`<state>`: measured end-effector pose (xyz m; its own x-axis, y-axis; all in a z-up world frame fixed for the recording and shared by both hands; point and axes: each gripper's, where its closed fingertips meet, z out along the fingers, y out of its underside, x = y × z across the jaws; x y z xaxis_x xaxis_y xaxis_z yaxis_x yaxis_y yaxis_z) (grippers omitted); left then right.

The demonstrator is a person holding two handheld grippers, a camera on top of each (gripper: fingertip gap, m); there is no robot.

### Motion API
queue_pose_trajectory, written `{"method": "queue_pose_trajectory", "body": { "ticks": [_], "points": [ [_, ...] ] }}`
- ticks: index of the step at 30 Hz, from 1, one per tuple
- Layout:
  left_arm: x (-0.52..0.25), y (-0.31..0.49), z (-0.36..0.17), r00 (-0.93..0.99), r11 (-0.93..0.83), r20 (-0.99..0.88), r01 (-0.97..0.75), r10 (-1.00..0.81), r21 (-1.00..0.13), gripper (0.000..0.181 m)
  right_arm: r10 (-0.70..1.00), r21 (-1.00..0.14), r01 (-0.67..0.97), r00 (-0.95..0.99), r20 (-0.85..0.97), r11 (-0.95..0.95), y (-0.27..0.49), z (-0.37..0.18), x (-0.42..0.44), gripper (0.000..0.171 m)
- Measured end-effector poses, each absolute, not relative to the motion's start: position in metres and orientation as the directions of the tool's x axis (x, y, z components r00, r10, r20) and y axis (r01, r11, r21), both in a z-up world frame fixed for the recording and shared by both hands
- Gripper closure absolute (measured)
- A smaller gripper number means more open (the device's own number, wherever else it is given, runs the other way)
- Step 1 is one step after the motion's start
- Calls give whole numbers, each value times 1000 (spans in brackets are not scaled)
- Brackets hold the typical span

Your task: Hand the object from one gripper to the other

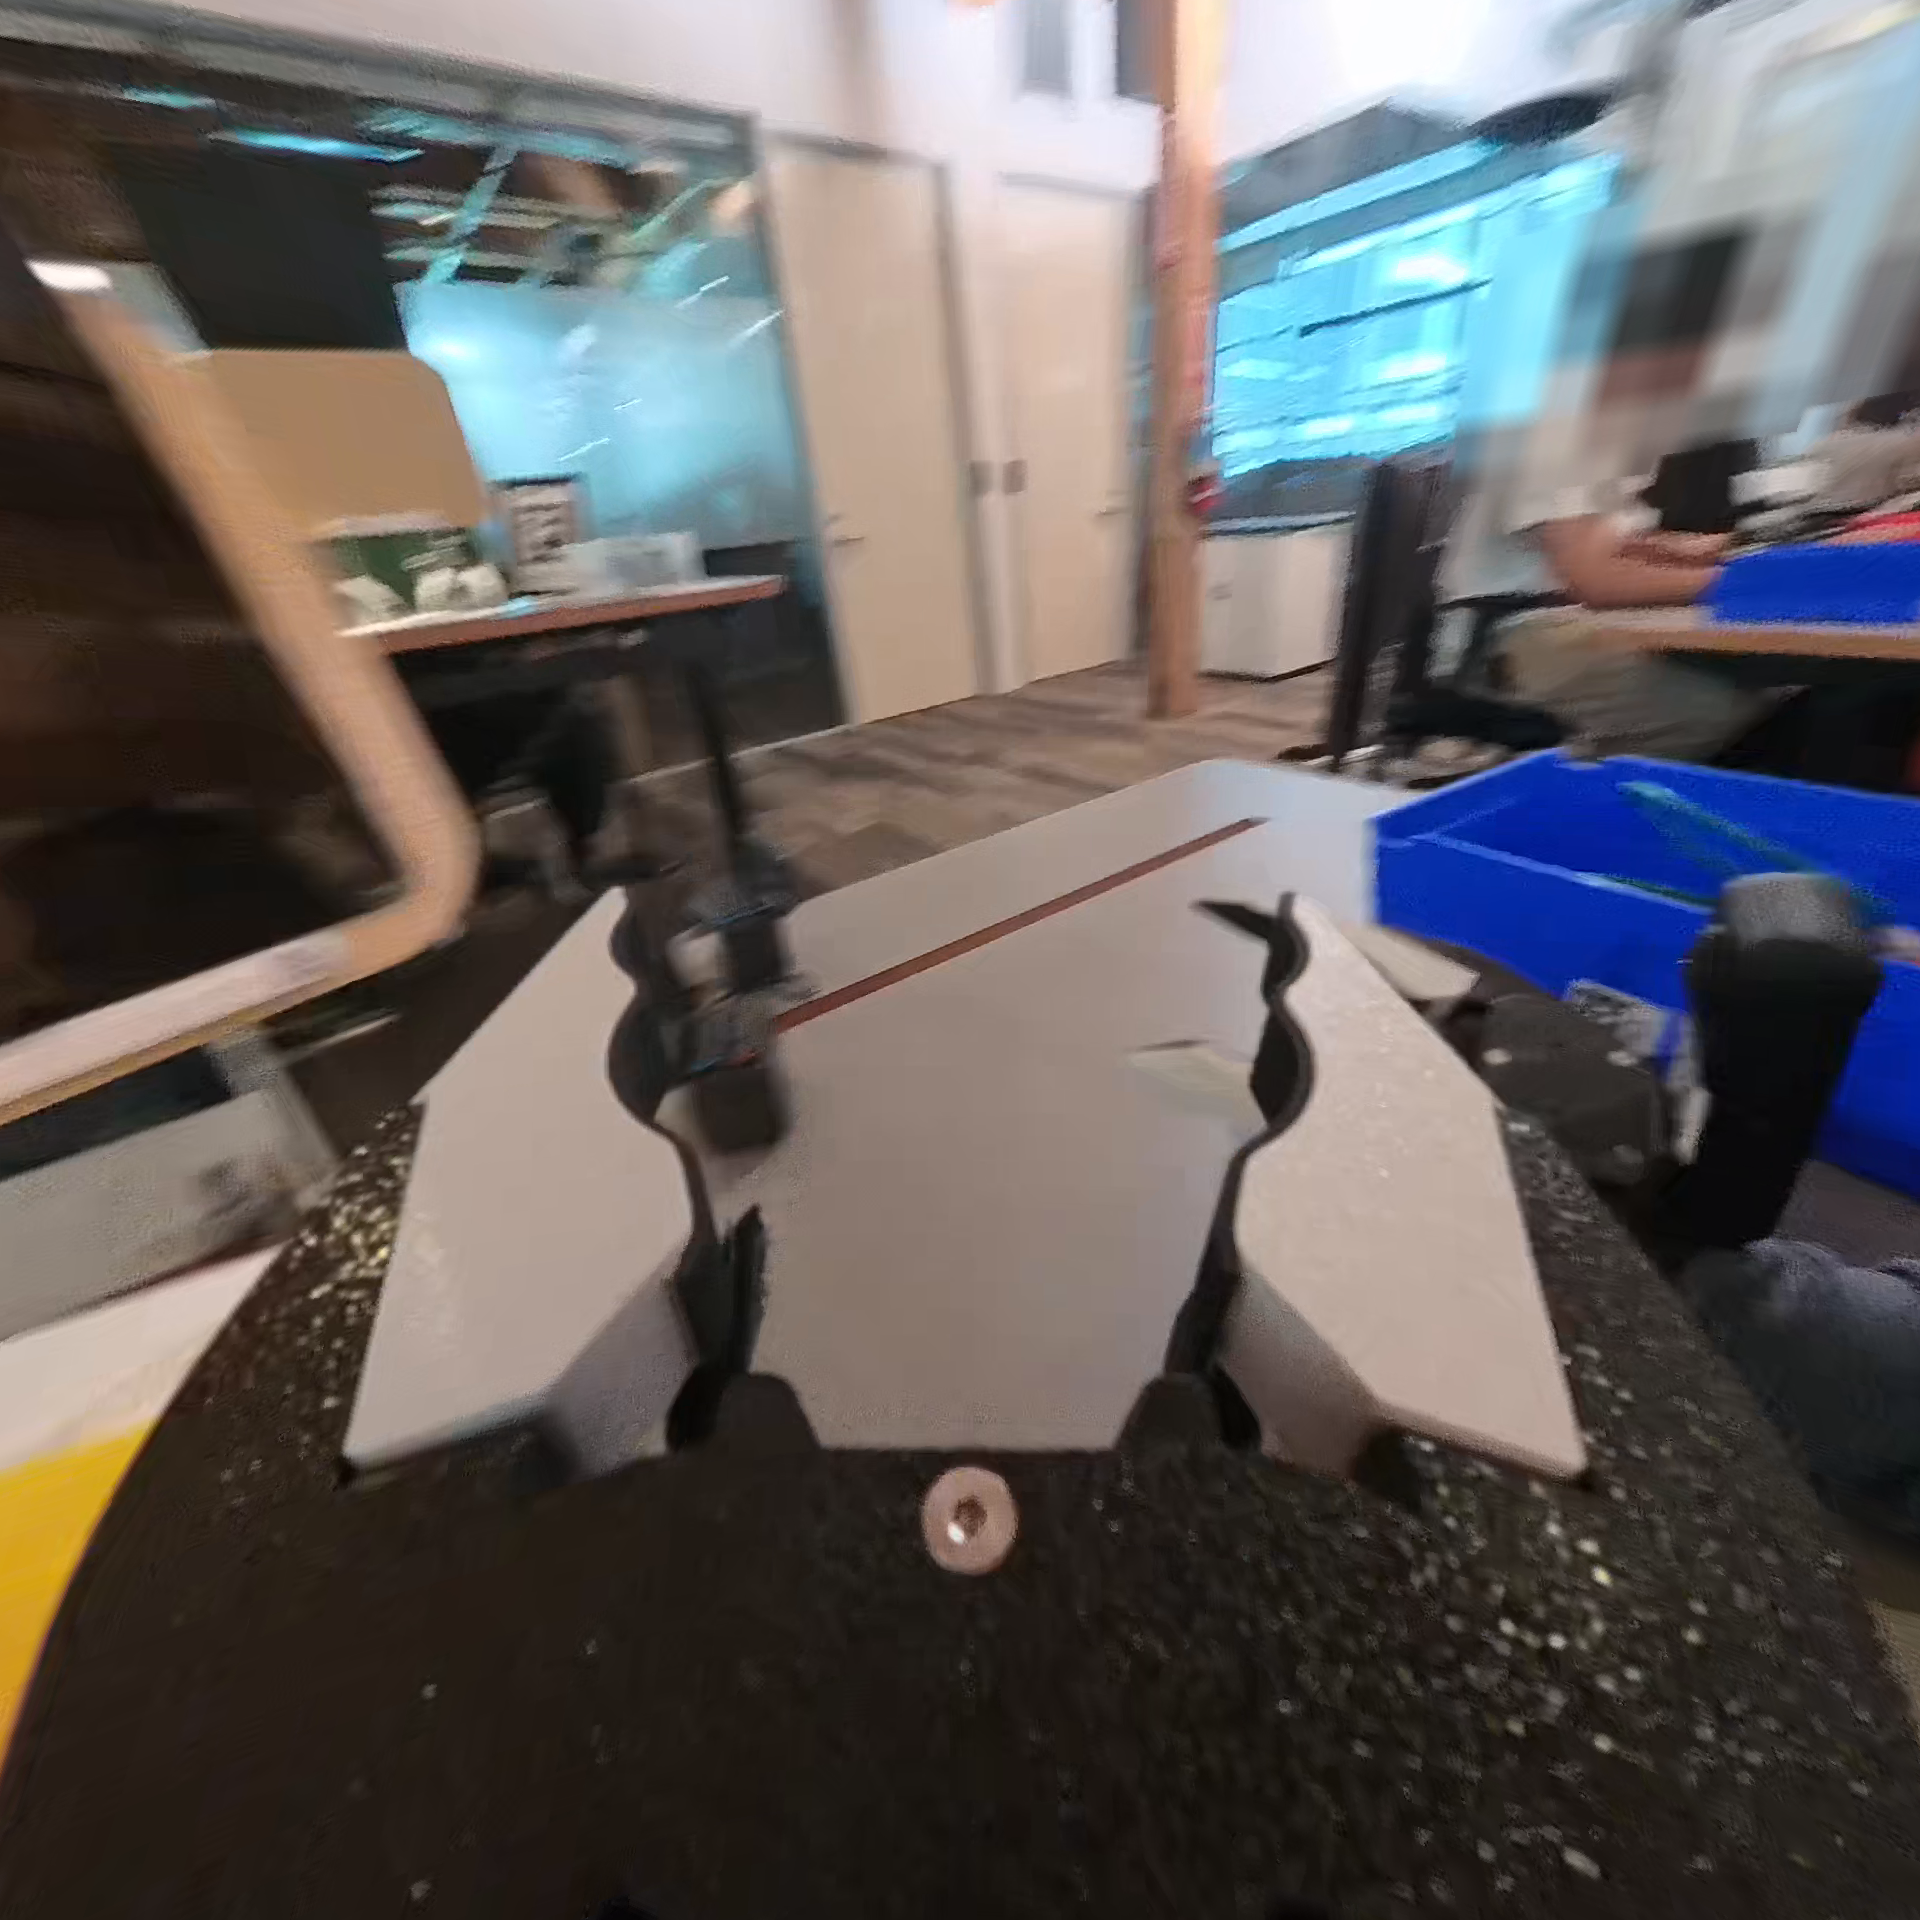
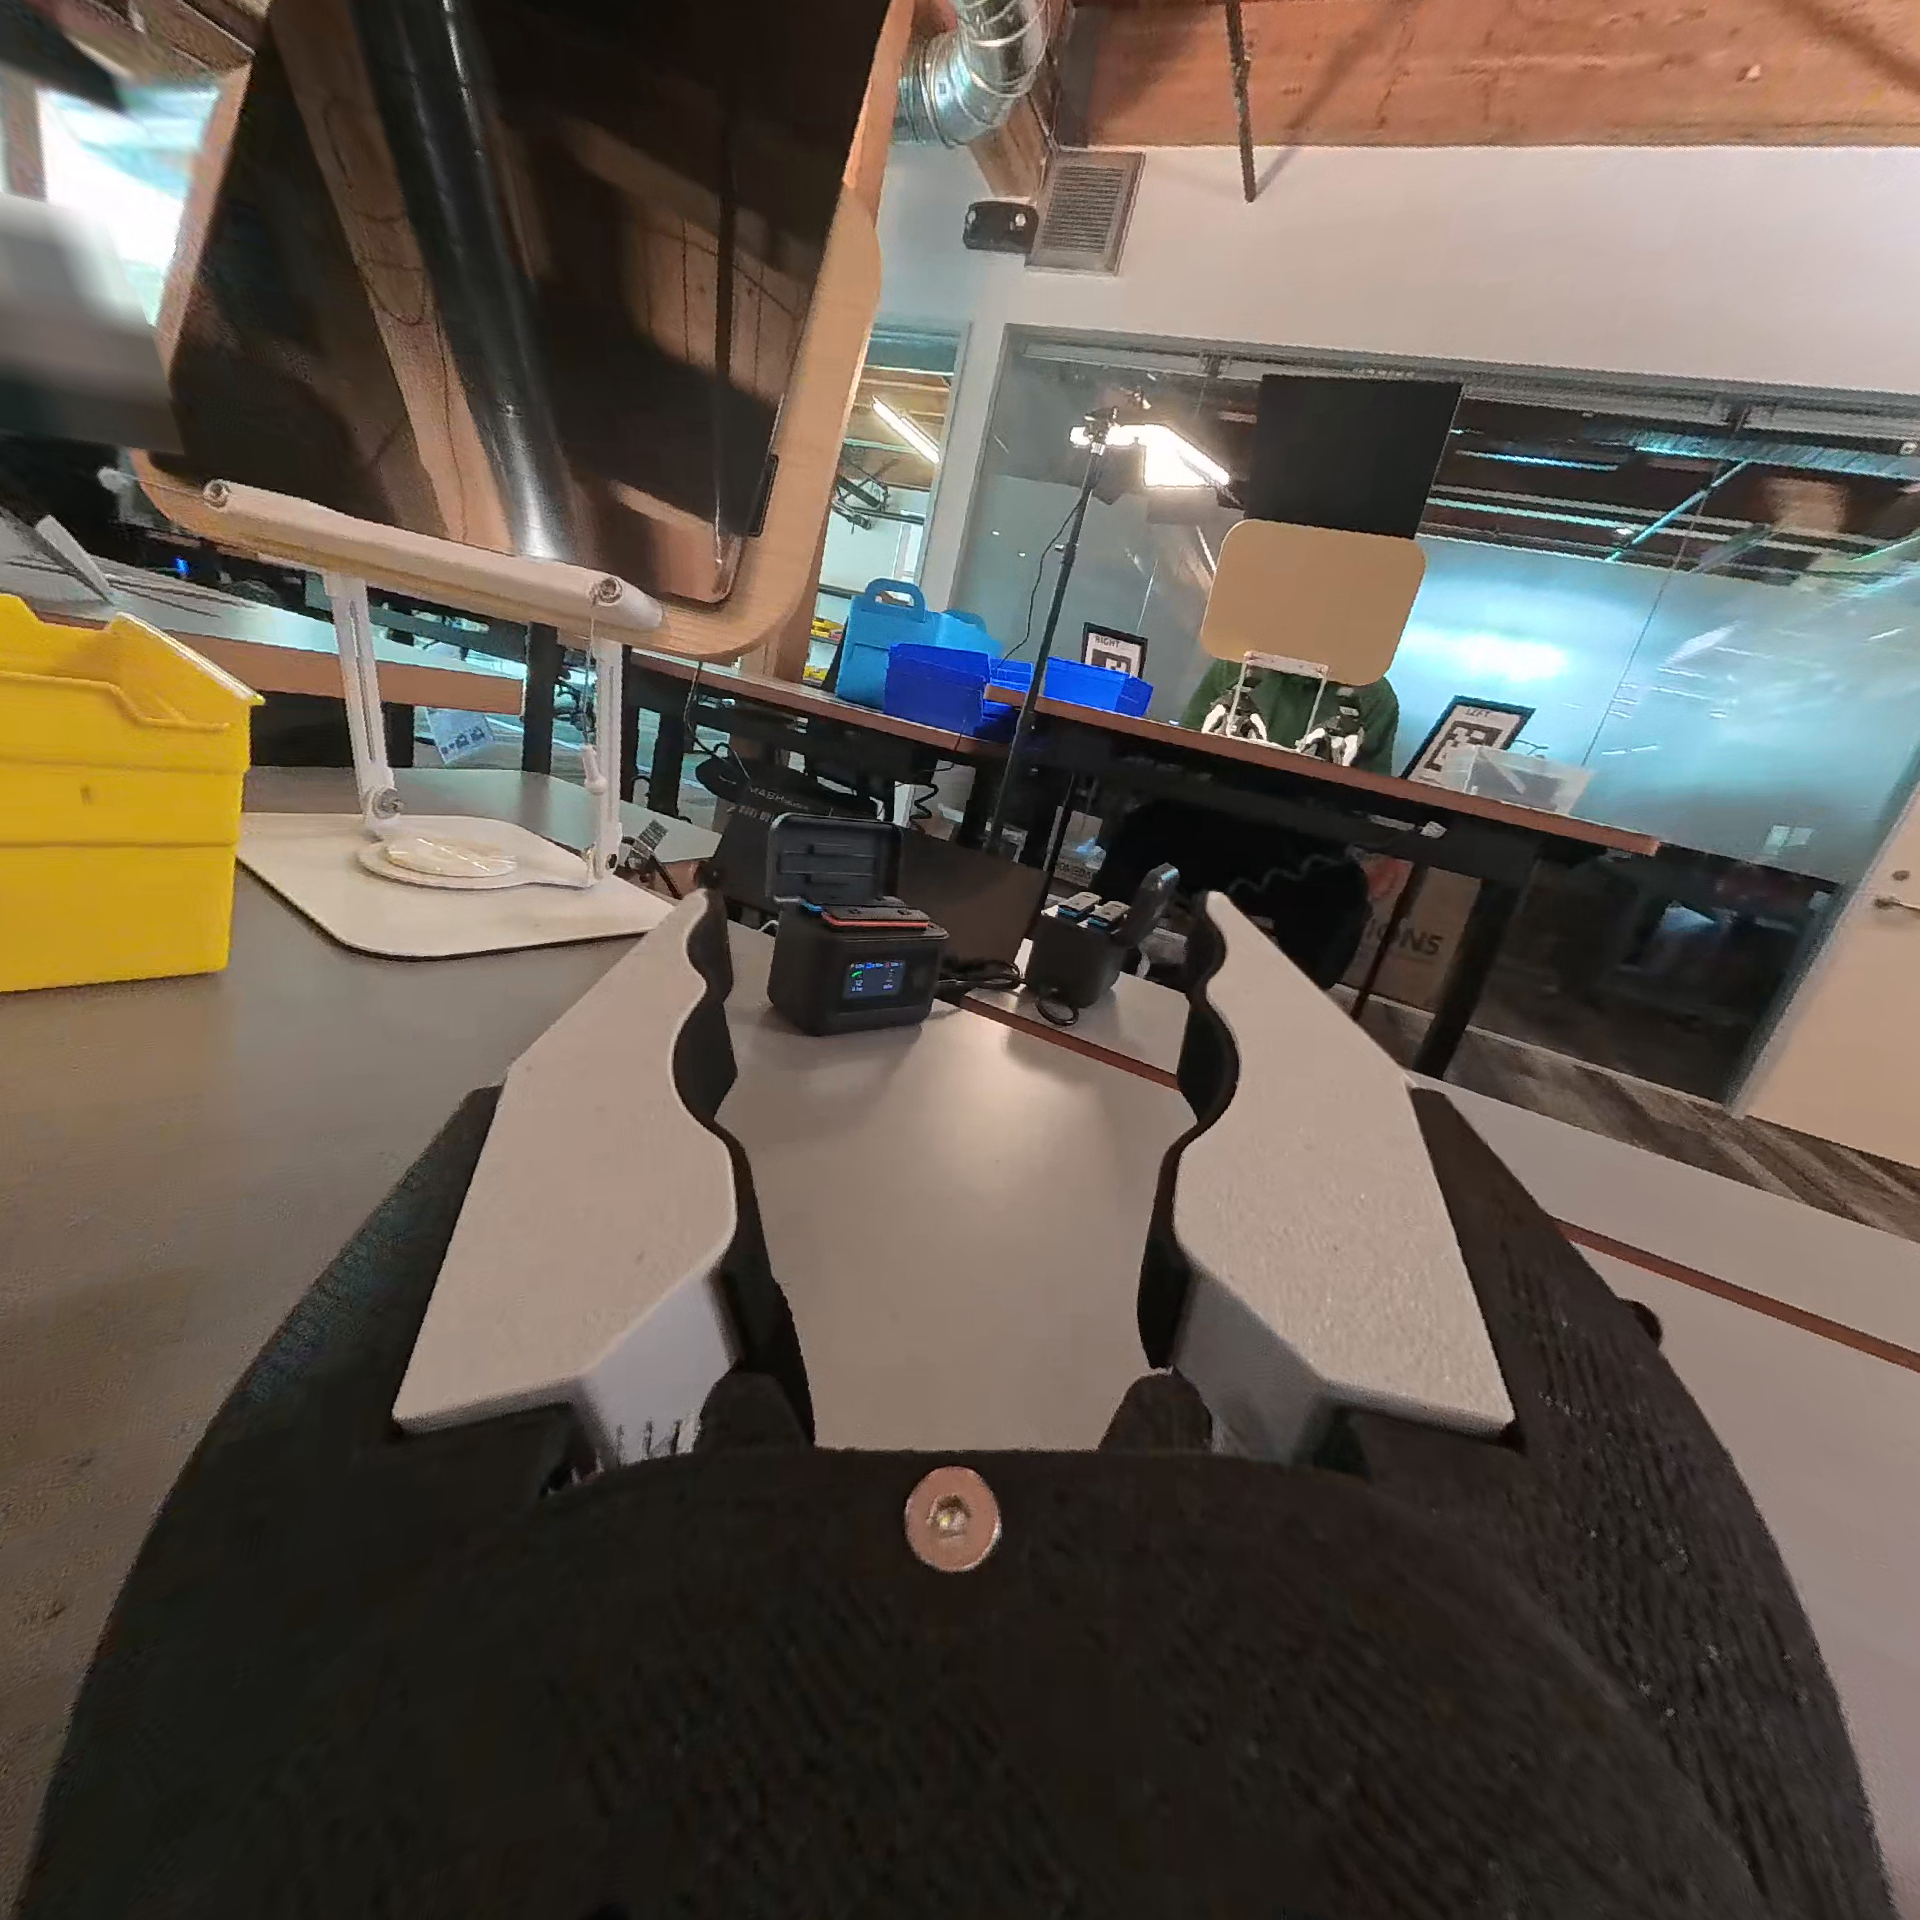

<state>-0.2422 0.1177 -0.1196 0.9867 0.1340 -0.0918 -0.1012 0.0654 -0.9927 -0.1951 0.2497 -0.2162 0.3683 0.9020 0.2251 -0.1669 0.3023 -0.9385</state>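
My left gripper (image 1: pixel 956 920) is open with nothing between its grey fingers. It hovers over a grey table (image 1: pixel 997 1143) with a brown seam, and the view is blurred by motion. My right gripper (image 2: pixel 961 914) is also open and empty, low over the same grey table (image 2: pixel 935 1164). Just beyond its fingertips stands a small black charger box (image 2: pixel 854 968) with a lit screen, lid up. A second black charger (image 2: pixel 1081 954) stands to its right. I cannot tell which thing is the object named in the task.
A yellow bin (image 2: pixel 104 810) stands left of a mirror (image 2: pixel 499 301) on a white stand (image 2: pixel 457 894). A blue bin (image 1: pixel 1621 914) is at the right, with a dark blurred shape (image 1: pixel 1766 1049) before it. A person sits at a far table (image 1: pixel 1600 561).
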Motion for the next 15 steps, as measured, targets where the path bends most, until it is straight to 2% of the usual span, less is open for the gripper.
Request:
{"method": "queue_pose_trajectory", "body": {
  "ticks": [3, 5, 8, 11, 15],
  "points": [
    [-299, 41, -115, 907, -110, -116, -77, 405, -991, 90, 904, -938, -164, 360, 232, 306, 248, -217, -197, 85],
    [-337, -7, -131, 848, -265, -108, 40, 519, -963, 104, 902, -935, -157, 355, 246, 317, 246, -217, -198, 85],
    [-376, -62, -182, 809, -475, -72, 267, 583, -839, 129, 901, -933, -153, 348, 258, 327, 244, -218, -199, 85],
    [-385, -88, -243, 829, -625, 35, 448, 558, -639, 129, 905, -934, -160, 344, 249, 318, 244, -217, -197, 85],
    [-380, -101, -303, 859, -757, 93, 490, 503, -432, 120, 910, -938, -170, 346, 230, 302, 245, -217, -196, 85]
  ]
}}
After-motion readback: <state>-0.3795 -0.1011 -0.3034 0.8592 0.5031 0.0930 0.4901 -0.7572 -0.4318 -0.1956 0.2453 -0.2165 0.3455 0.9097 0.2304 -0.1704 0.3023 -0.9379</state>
